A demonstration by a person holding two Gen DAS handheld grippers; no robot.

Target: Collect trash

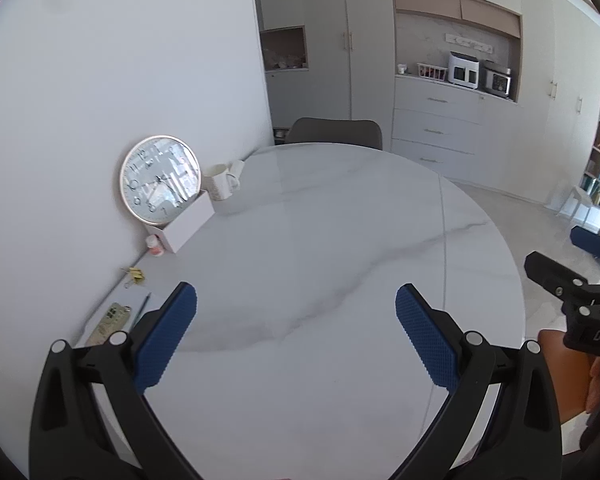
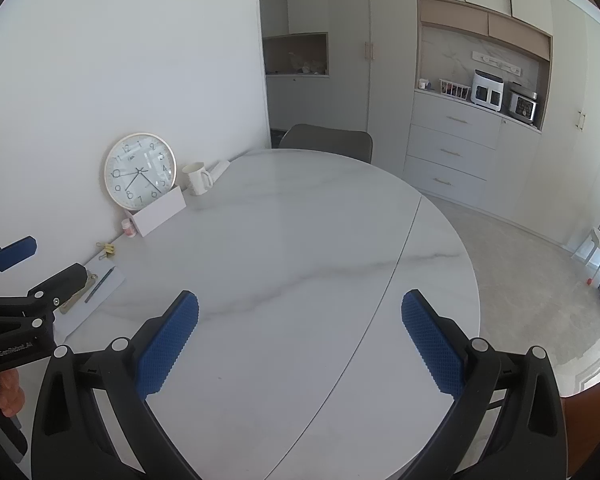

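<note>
Above the near part of a round marble table we hold both grippers, side by side. Left gripper: fingers spread wide, blue pads well apart, nothing between them, only bare tabletop below. Right gripper: same state, jaws wide, blue pads gripping nothing. Each wrist view catches the other tool at its edge, with part of a hand on the right gripper's handle.

Objects sit along the far-left rim, against the white wall:
- round wall clock, leaning on the wall;
- white box, just in front of the clock and overlapping its lower edge;
- small bottle with pink contents, just beside the box on its near side;
- white mug, right of the clock, with a pale rolled or crumpled item just behind it; we cannot tell what that item is;
- yellow binder clips, nearer along the wall;
- white sheet with a pen lying on it, nearest, partly covered by the left gripper in the right wrist view.

No item on the table reads clearly as trash; the pale item by the mug is the only candidate, and it lies well apart from both grippers.

A grey chair stands at the far side of the table; cabinets line the far wall.
</note>
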